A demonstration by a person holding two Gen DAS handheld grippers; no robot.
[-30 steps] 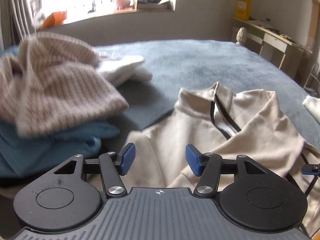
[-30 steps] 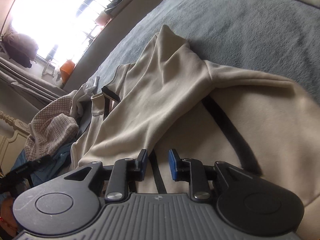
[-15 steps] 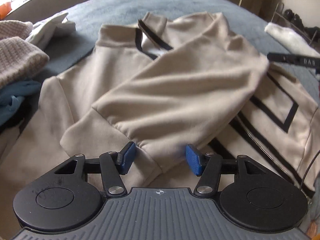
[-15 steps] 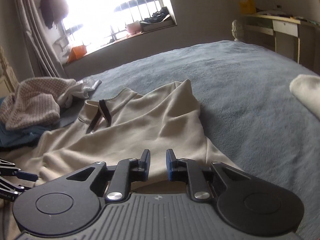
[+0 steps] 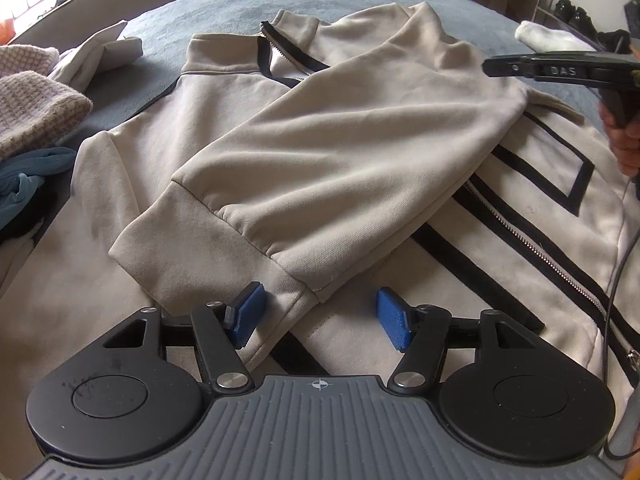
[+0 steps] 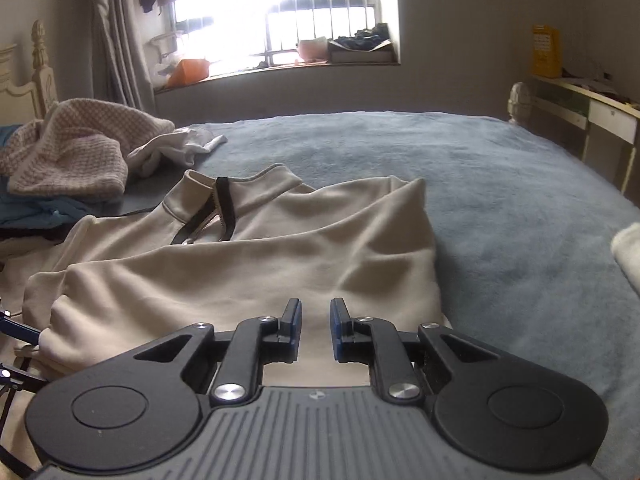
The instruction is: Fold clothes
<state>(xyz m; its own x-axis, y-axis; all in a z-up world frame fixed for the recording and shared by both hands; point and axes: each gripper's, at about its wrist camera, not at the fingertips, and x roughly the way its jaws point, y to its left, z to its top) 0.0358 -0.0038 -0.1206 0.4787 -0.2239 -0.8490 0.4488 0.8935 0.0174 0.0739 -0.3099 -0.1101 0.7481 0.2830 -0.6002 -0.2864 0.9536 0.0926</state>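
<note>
A beige zip jacket (image 5: 520, 264) with black trim lies flat on the blue-grey bed (image 6: 500, 184). One sleeve (image 5: 340, 152) is folded across its chest. The sleeve's cuff (image 5: 224, 256) ends at my left gripper (image 5: 320, 316), whose jaws are opening; the cuff's corner lies between them and is not pinched. My right gripper (image 6: 316, 322) hovers over the sleeve's shoulder end (image 6: 360, 240), its jaws a narrow gap apart with nothing between them. From the left wrist, the right gripper (image 5: 490, 69) shows side-on in a hand (image 5: 624, 140).
A pile of clothes lies at the left: a pink knit sweater (image 6: 68, 152), a teal garment (image 5: 28, 176) and a white garment (image 6: 176, 148). Another white item (image 6: 628, 256) lies at the right. A desk (image 6: 592, 108) stands beyond the bed.
The left gripper dropped from facing the clothes pile to just over the cuff, and its jaws widened. The right gripper rolled upright, its jaws narrowed, and the sleeve now lies across the chest.
</note>
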